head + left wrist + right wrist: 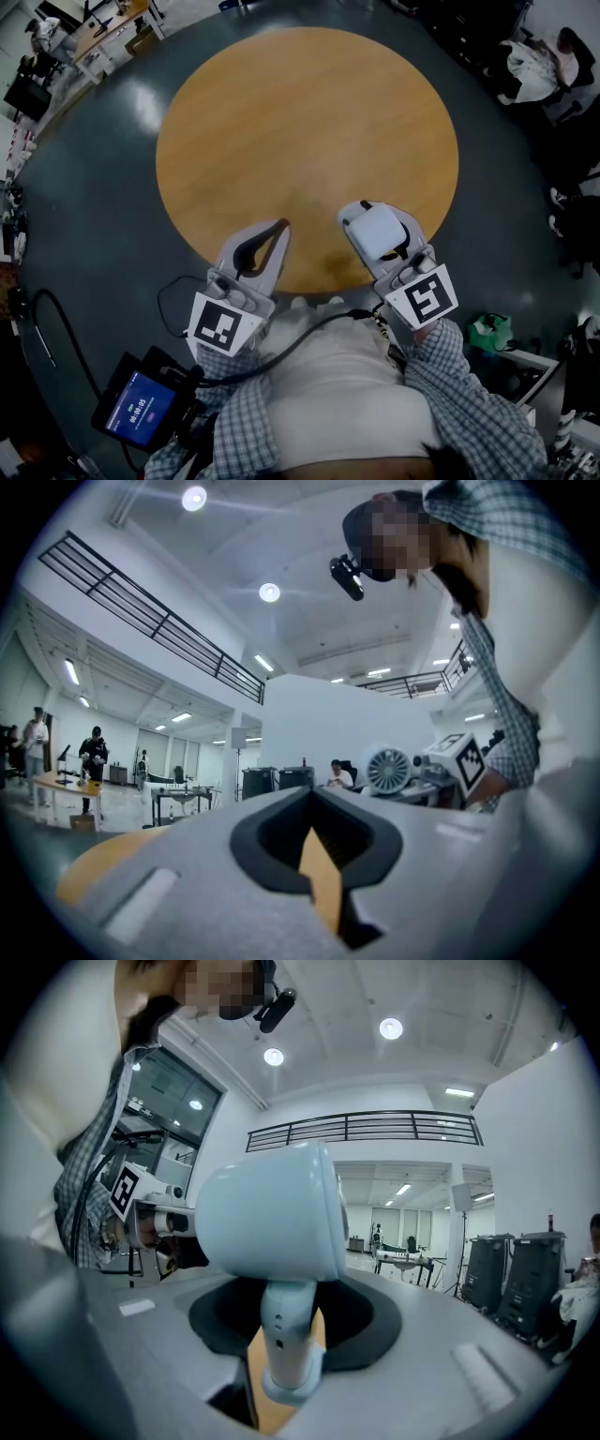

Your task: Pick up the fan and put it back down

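A small white fan (pixel 371 229) is raised just over the near edge of the round wooden table (pixel 300 122), with my right gripper (pixel 377 217) shut on it. In the right gripper view the fan's rounded head (pixel 272 1213) stands upright on its stem (pixel 287 1349), and the stem is clamped between the jaws. My left gripper (pixel 278 228) hovers beside it at the left, apart from the fan, its jaws closed tip to tip with nothing in them. From the left gripper view the fan's grille (pixel 388 770) faces me at the right, next to the right gripper's marker cube (pixel 466 761).
A handheld device with a blue screen (pixel 141 409) hangs at the person's lower left, with a black cable (pixel 309 333) running across the body. Desks (pixel 103 33) stand at the far left and a chair with white cloth (pixel 534 70) at the far right. A green object (pixel 488 330) lies on the floor to the right.
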A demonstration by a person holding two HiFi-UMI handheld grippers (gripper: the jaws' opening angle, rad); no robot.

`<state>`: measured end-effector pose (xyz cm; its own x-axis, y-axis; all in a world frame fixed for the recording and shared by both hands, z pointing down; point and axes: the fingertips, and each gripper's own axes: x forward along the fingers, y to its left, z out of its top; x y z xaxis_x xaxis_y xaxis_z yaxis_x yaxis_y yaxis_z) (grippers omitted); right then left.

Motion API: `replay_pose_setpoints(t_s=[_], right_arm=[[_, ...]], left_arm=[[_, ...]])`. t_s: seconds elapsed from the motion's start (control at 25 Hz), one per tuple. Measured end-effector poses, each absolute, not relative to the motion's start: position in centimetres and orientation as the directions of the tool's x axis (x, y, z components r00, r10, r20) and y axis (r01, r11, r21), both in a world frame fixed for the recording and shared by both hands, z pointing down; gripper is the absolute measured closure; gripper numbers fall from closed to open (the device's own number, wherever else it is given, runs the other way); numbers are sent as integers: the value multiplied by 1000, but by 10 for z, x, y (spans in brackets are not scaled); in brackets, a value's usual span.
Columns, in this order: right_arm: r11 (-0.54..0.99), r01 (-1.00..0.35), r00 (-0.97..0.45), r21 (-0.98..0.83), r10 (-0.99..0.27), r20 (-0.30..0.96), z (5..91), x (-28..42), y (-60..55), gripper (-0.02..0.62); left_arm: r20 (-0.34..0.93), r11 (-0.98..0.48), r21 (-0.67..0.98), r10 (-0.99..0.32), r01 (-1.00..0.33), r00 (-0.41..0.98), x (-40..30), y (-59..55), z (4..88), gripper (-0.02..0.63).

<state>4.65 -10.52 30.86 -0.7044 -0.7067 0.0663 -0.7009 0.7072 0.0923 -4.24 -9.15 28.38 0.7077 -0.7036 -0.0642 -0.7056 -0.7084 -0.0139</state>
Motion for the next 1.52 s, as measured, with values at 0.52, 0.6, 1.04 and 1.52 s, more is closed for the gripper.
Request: replay_pose_setpoints(t_s=[0.52, 0.6, 1.04, 1.52], right_arm=[[709, -699, -706, 97, -705, 64, 308, 45, -106, 448], [710, -698, -707, 96, -704, 63, 307, 45, -106, 448], [721, -688, -716, 82, -693, 85, 314, 42, -107, 448], [779, -626, -767, -26, -610, 197, 396, 11, -128, 448]], left_arm=[[-51, -705, -20, -708, -709, 705, -43, -92, 288, 606], [-58, -702, -15, -710, -712, 702, -44, -93, 286, 606], [-36, -690, -10, -723, -724, 690, -48, -92, 292, 606], [106, -610, 93, -780, -787, 617, -82, -95, 357, 606]])
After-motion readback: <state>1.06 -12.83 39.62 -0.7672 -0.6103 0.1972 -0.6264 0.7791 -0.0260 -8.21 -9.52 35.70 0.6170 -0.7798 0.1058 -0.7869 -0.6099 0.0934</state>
